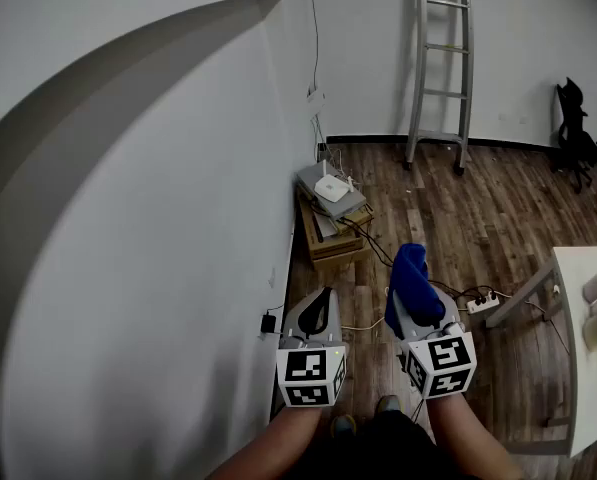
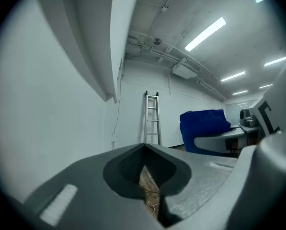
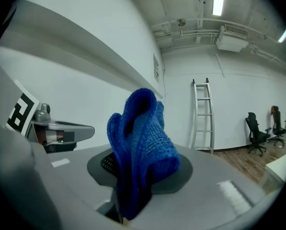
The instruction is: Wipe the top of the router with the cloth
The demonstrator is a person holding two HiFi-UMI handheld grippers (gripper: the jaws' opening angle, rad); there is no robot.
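The white router (image 1: 331, 189) lies on a grey box atop a low wooden crate (image 1: 328, 236) by the wall, far ahead of both grippers. A blue cloth (image 1: 412, 286) (image 3: 139, 150) stands bunched up from my right gripper (image 1: 415, 303) (image 3: 128, 195), whose jaws are shut on it. My left gripper (image 1: 318, 310) (image 2: 145, 164) is held beside it at the same height, jaws closed together with nothing between them. From the left gripper view the blue cloth (image 2: 205, 126) shows at the right.
A white wall (image 1: 158, 218) runs close along the left. Cables and a power strip (image 1: 484, 304) lie on the wooden floor. A ladder (image 1: 442, 63) leans at the far wall, an office chair (image 1: 576, 128) stands far right, and a white table (image 1: 588, 348) sits at the right.
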